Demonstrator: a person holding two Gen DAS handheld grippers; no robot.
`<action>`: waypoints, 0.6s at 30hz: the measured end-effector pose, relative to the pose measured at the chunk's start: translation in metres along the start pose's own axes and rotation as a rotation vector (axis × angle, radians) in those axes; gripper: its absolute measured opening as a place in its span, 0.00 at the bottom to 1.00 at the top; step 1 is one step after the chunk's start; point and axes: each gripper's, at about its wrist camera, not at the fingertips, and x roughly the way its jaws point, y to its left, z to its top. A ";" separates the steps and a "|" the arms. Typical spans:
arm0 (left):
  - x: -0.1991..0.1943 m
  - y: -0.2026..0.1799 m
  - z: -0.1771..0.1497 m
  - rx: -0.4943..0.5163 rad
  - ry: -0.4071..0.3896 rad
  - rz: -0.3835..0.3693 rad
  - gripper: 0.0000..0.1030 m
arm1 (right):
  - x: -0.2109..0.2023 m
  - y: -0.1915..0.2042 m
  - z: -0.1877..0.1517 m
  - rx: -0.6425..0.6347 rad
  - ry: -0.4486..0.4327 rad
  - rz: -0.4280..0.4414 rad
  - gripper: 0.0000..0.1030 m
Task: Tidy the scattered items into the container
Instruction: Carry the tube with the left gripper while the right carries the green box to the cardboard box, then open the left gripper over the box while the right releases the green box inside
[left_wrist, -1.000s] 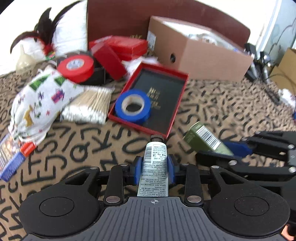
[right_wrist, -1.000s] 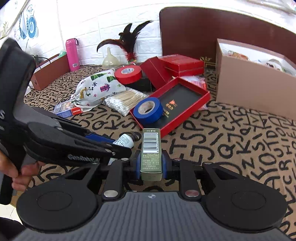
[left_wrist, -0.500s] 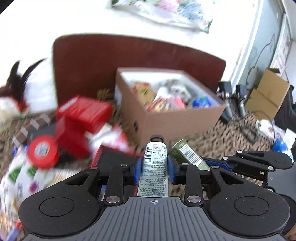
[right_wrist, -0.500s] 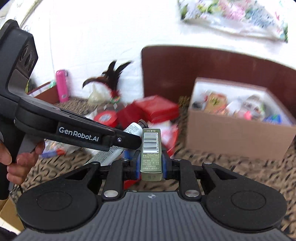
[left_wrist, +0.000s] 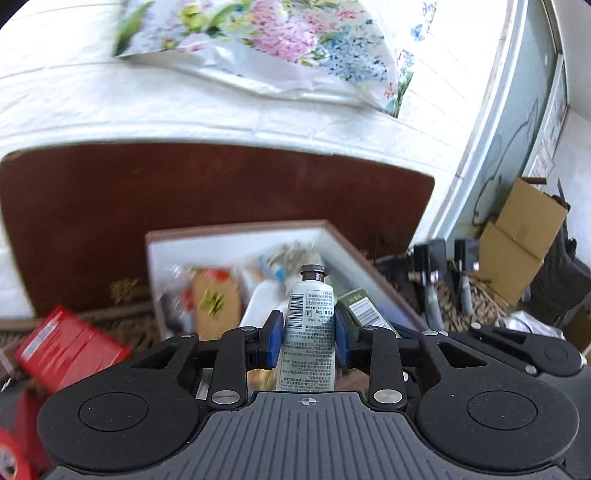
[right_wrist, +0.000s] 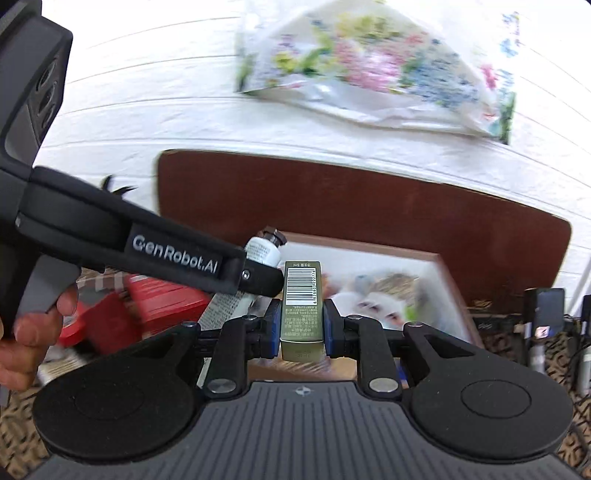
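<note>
Clamped between the blue pads of the left gripper (left_wrist: 307, 338), whose jaws are closed on it, a pale tube (left_wrist: 308, 332) stands upright with its dark cap (left_wrist: 312, 273) on top and a barcode on its label. The right gripper (right_wrist: 300, 328) has its jaws closed on a slim olive carton (right_wrist: 301, 306), barcode facing the camera, held upright.

Both things hang in front of the open brown box (left_wrist: 236, 236), the landmark here. In the left wrist view the tube is over the near part of the box's opening, and the carton (left_wrist: 364, 314) shows just right of the tube, touching or nearly touching it; which one cannot be told. In the right wrist view the tube (right_wrist: 260, 251) pokes out past the left gripper's black body, just left of the carton and at the box's (right_wrist: 441, 258) left edge.

Inside the box lie blurred packets, among them an orange one (left_wrist: 214, 302). Left of the box sit red boxes (left_wrist: 66, 350), and a red tape roll (left_wrist: 9, 458) farther left and nearer the camera. Behind the box stands a dark brown board (left_wrist: 221, 192) against a white brick wall (left_wrist: 110, 99), where a flowered bag (left_wrist: 280, 48) hangs above. A hand (right_wrist: 33, 336) grips the left gripper's handle, left of the box.
</note>
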 end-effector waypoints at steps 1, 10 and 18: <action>0.011 -0.002 0.004 0.003 -0.004 -0.002 0.27 | 0.007 -0.008 0.002 0.003 0.001 -0.013 0.24; 0.099 0.000 0.002 0.006 0.028 -0.095 0.81 | 0.085 -0.052 -0.014 -0.001 0.102 -0.066 0.25; 0.095 0.016 -0.015 0.029 0.011 -0.096 0.98 | 0.098 -0.044 -0.052 -0.145 0.094 -0.212 0.89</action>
